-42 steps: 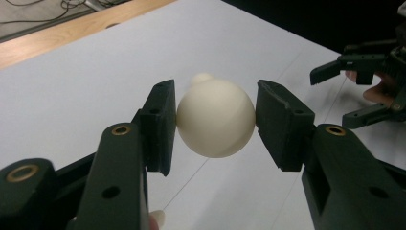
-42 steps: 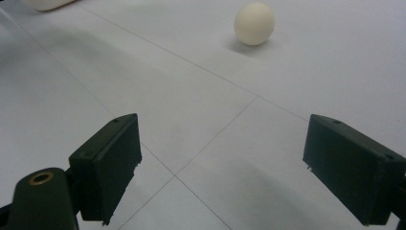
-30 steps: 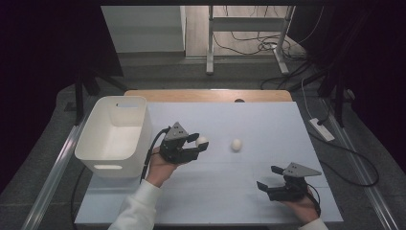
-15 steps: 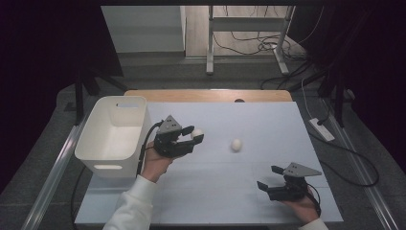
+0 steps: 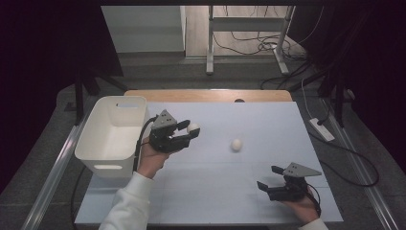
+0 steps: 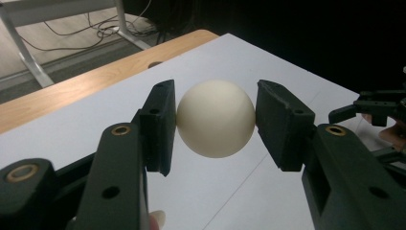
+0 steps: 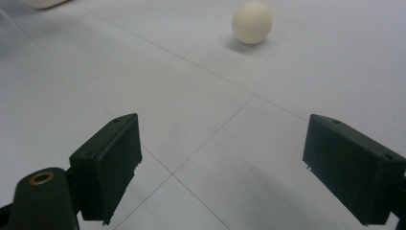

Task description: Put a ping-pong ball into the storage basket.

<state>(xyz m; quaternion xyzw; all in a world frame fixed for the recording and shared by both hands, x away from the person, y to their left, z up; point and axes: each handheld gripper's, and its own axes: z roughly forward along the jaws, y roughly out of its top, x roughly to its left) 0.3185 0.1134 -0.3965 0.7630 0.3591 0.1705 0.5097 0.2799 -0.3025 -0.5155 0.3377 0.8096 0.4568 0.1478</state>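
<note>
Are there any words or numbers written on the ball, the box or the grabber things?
None: no words, numbers or signs can be read.
The round cream ball held in the left gripper, the second cream ball, the white plastic bin, the pale table top and the right gripper are all plain.

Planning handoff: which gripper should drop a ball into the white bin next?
Left. The left gripper already clamps a ball beside the white bin; the right gripper sits open, farther away.
</note>
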